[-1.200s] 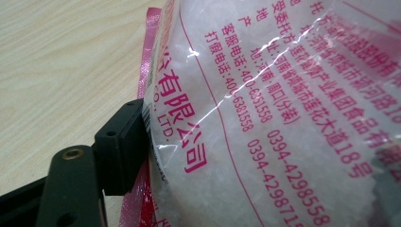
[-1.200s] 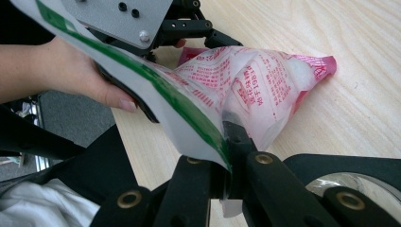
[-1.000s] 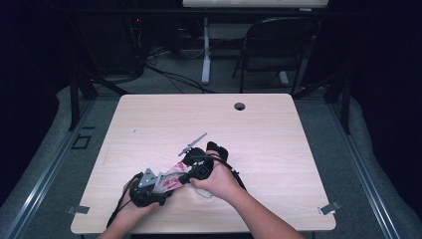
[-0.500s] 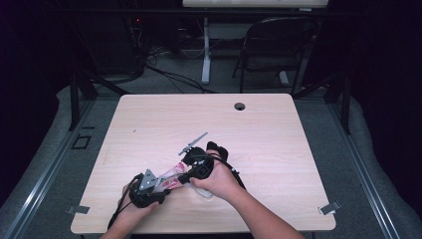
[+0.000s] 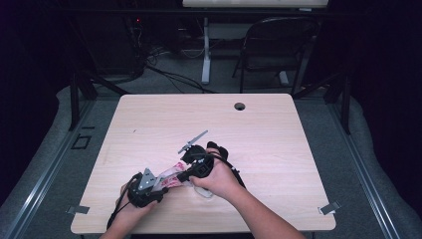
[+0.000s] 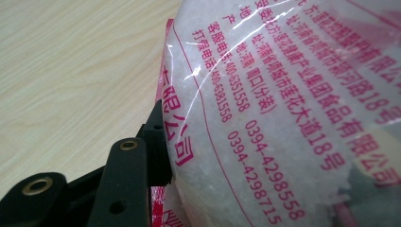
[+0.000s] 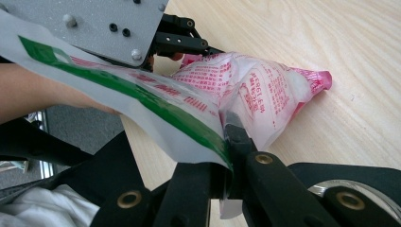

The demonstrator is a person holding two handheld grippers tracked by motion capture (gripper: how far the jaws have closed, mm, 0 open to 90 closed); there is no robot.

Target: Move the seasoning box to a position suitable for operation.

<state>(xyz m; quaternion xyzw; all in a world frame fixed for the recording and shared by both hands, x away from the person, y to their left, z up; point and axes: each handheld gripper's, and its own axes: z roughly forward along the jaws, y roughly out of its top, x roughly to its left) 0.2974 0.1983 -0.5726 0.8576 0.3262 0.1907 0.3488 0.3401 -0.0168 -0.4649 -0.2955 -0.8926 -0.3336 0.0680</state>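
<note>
A clear bag of white crystals, printed in red Chinese with "0394-4298558", is held just above the table, near its front edge. The right gripper is clamped on its green-striped edge; the left gripper, whose jaws have just been closing, presses its side.

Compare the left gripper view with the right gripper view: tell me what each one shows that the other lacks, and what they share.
The left gripper view alone gives the red phone numbers printed on the clear plastic bag of white granules, legible close up, with a black jaw against the bag's edge. The right gripper view alone shows the green stripe along the bag's white top, pinched in the right tool, plus the left tool with its grey plate and a forearm. Both share the bag and the wooden table.
</note>
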